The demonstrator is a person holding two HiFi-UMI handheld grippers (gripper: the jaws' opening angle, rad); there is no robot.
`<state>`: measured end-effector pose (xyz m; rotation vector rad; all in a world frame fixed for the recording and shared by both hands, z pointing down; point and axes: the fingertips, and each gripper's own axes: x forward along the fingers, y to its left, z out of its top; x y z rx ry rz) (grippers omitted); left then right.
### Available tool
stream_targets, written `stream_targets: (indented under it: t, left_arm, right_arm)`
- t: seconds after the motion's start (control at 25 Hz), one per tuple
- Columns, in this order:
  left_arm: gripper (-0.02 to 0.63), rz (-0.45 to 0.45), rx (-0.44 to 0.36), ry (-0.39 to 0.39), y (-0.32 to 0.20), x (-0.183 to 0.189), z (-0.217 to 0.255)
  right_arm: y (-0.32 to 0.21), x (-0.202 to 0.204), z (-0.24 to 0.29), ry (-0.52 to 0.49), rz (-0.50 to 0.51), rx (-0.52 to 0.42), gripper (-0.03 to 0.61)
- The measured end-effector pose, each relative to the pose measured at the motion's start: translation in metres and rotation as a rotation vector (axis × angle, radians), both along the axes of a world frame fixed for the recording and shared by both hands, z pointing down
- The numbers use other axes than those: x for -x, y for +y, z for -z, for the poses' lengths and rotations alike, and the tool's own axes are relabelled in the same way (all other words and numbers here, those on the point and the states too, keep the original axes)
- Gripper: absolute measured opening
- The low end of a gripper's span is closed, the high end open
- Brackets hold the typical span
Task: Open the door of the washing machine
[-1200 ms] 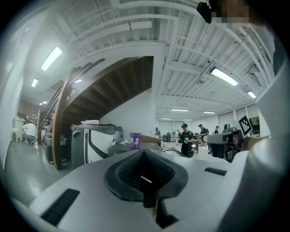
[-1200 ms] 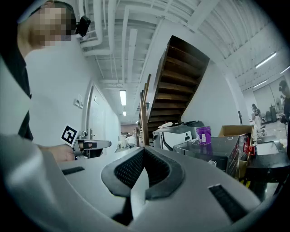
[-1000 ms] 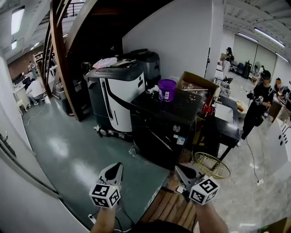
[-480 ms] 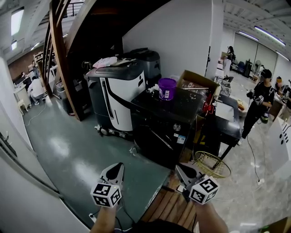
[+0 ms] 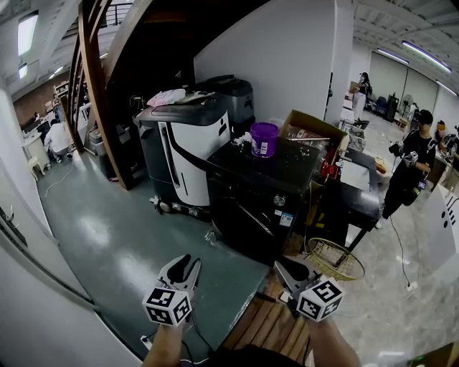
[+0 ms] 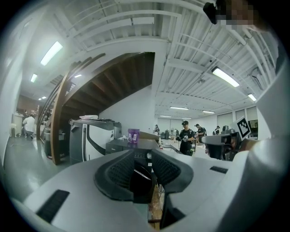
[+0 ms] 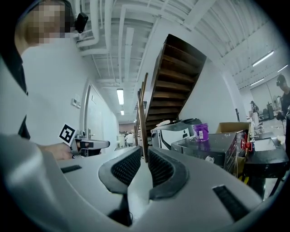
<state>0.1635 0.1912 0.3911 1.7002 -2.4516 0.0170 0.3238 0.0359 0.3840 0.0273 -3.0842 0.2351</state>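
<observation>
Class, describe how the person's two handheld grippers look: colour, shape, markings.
The left gripper and right gripper are pale grey shells with tapering jaws lined by dark dimpled pads. Each carries a white cube of black square markers. Forearms bare, no sleeves. Both pairs of jaws are opening, nothing between them.

Ceiling strip lights (image 5: pixel 27 32) give cool, even light; fisheye bending and dark corners throughout.

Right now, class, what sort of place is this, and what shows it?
Probably a workshop or test lab in an industrial hall, not a home: a black washing machine stands on the floor, a wooden staircase rises nearby, and strip lights line the bare ceiling.
</observation>
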Motion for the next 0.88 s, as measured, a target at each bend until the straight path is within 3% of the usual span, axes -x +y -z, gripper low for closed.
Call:
stream_targets:
  t: [0.12, 0.6, 0.76, 0.88]
  left_arm:
    - [0.163, -0.003, 0.012, 0.01, -0.002, 0.0, -0.004]
    - [0.264, -0.033, 0.025, 0.038, -0.01, -0.003, -0.007]
    - [0.333, -0.032, 0.039, 0.042, -0.014, -0.003, -0.01]
    - [0.348, -0.045, 0.052, 0.049, -0.017, -0.006, -0.013]
  right_arm:
    - [0.0, 0.0, -0.001, -0.002, 0.013, 0.011, 0.089]
    - [0.003, 0.005, -0.005, 0.015, 0.062, 0.036, 0.214]
    - [0.01, 0.007, -0.008, 0.014, 0.129, 0.059, 0.288]
    - [0.015, 0.007, -0.009, 0.024, 0.164, 0.068, 0.377]
